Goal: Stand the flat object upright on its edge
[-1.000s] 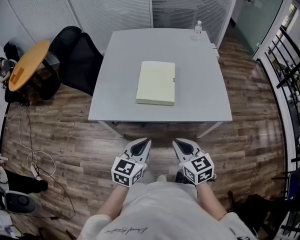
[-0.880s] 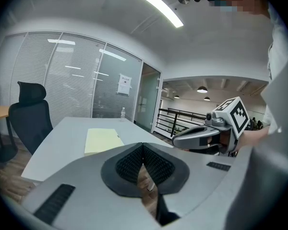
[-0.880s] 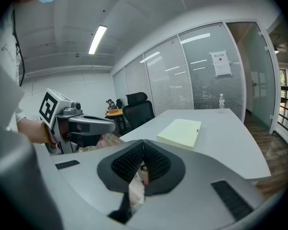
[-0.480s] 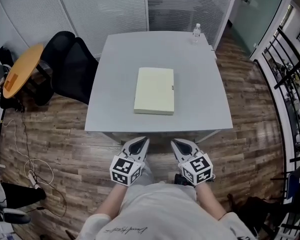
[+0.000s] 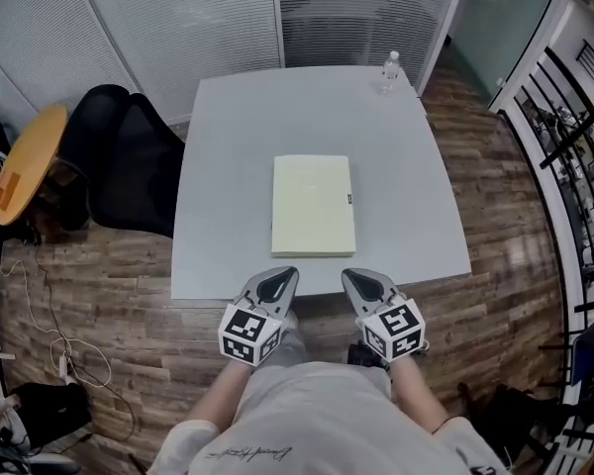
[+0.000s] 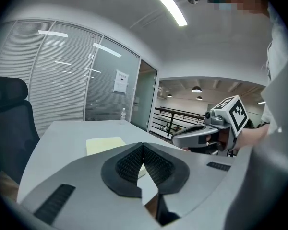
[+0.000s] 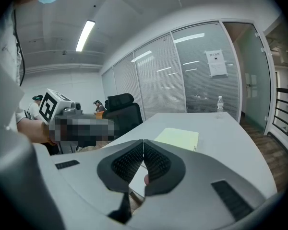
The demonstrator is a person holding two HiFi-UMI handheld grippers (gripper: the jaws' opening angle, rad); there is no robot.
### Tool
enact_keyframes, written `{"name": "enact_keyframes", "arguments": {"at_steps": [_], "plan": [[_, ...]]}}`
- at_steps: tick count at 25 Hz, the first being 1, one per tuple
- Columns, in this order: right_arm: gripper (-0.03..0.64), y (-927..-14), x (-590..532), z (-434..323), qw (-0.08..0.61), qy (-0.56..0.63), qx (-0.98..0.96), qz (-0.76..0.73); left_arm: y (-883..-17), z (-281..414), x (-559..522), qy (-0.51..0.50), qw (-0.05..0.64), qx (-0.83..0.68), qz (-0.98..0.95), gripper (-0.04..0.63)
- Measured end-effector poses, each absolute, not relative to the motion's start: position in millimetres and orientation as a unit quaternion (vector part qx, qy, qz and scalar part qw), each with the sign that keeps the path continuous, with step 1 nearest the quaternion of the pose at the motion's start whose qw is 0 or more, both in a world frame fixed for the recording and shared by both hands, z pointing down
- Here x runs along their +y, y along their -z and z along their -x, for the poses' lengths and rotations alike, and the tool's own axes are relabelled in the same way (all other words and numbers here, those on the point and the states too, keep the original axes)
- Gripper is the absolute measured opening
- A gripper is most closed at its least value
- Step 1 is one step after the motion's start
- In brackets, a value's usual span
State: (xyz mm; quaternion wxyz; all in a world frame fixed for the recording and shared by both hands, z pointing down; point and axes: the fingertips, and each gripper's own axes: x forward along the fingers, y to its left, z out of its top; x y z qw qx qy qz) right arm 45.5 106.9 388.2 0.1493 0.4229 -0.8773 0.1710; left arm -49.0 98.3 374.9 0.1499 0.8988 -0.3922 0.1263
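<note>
A flat pale-yellow book [image 5: 313,206] lies on the grey table [image 5: 218,176], near its front edge. It shows again as the yellow book [image 6: 104,144] in the left gripper view and the yellow book [image 7: 178,139] in the right gripper view. My left gripper [image 5: 277,283] is shut and empty, just short of the table's near edge, left of the book. My right gripper [image 5: 361,285] is shut and empty too, level with it on the right. Both jaw pairs meet with nothing between them: left gripper [image 6: 142,148], right gripper [image 7: 143,146].
A clear water bottle [image 5: 390,67] stands at the table's far right corner. A black office chair [image 5: 119,156] sits left of the table, with a round wooden table [image 5: 25,161] beyond it. Glass partitions close the back; a black railing [image 5: 564,156] runs along the right.
Both grippers have come forward toward the table, still shut. The table's near edge and the book now sit much closer to them in the head view.
</note>
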Motion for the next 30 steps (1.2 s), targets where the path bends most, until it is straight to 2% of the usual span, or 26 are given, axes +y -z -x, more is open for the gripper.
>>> {"name": "enact_keyframes", "arguments": {"at_steps": [15, 30], "plan": [[0.025, -391.3, 14.2, -18.2, 0.144, -0.174, -0.851, -0.475, -381.8, 83.2, 3.4, -0.135, 0.142, -0.341, -0.919, 0.012], [0.025, -388.1, -5.6, -13.5, 0.155, -0.176, -0.842, -0.485, -385.8, 97.5, -17.8, -0.125, 0.167, -0.341, -0.917, 0.012]]}}
